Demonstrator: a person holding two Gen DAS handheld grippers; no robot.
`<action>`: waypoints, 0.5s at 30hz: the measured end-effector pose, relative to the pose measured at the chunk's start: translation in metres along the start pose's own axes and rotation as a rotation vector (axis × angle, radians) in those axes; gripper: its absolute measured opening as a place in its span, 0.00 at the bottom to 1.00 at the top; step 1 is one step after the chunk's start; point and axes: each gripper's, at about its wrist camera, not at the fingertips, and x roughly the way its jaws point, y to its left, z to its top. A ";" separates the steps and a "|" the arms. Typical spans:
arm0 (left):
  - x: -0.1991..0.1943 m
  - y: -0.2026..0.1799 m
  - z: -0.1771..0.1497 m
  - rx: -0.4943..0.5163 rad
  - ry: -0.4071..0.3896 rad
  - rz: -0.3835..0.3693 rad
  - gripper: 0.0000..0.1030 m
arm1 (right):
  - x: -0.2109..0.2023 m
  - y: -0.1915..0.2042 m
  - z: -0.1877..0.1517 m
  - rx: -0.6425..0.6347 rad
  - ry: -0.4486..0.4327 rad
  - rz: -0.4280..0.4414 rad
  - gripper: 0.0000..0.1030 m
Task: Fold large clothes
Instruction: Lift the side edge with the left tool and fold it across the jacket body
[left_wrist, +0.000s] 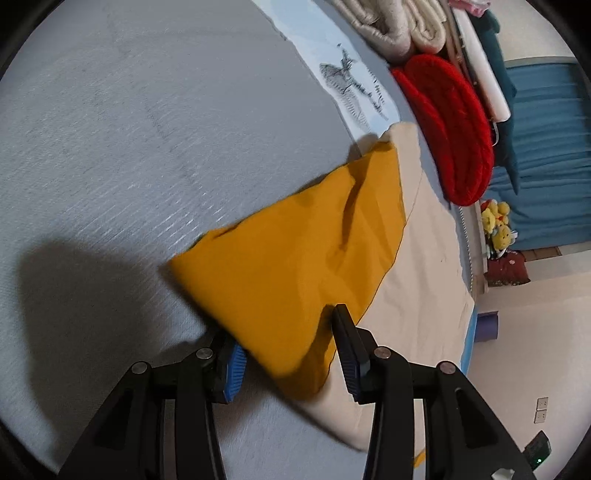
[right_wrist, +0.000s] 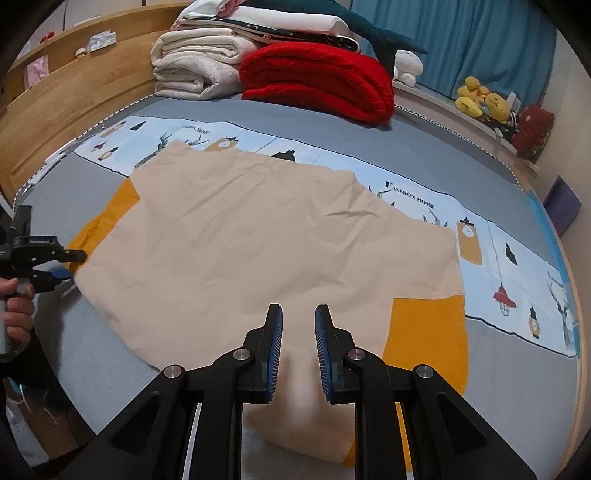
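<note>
Shirt (right_wrist: 258, 236), cream with mustard sleeves, lay flat on the bed (right_wrist: 110, 354), below the red blanket (right_wrist: 317, 81). The left gripper (left_wrist: 291, 347) stood wide open around a sleeve (left_wrist: 295, 258), gripping nothing; the right gripper (right_wrist: 298, 317) was partly open over the shirt's near hem. A good fold would pinch the sleeve's edge cleanly before drawing it inward. Whether the fingers (left_wrist: 347, 354) touched cloth was unclear; the near hem was blurred.

The words "FASHION HOME" are printed in dark capitals on the pale blue patterned strip of the bedsheet (right_wrist: 410, 194), right of centre in the right wrist view. The same words are repeated in smaller type on that strip at upper left, above the cream cloth. No other lettering can be read in either view.
</note>
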 end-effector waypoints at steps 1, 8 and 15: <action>0.001 -0.001 -0.001 0.002 -0.016 -0.009 0.38 | 0.000 0.000 0.000 -0.001 0.001 0.000 0.19; 0.010 -0.009 0.000 0.004 -0.083 -0.057 0.35 | 0.004 0.003 -0.005 -0.006 0.015 0.015 0.19; -0.001 -0.035 -0.001 0.110 -0.110 -0.016 0.10 | 0.007 0.015 -0.005 -0.026 0.010 0.063 0.19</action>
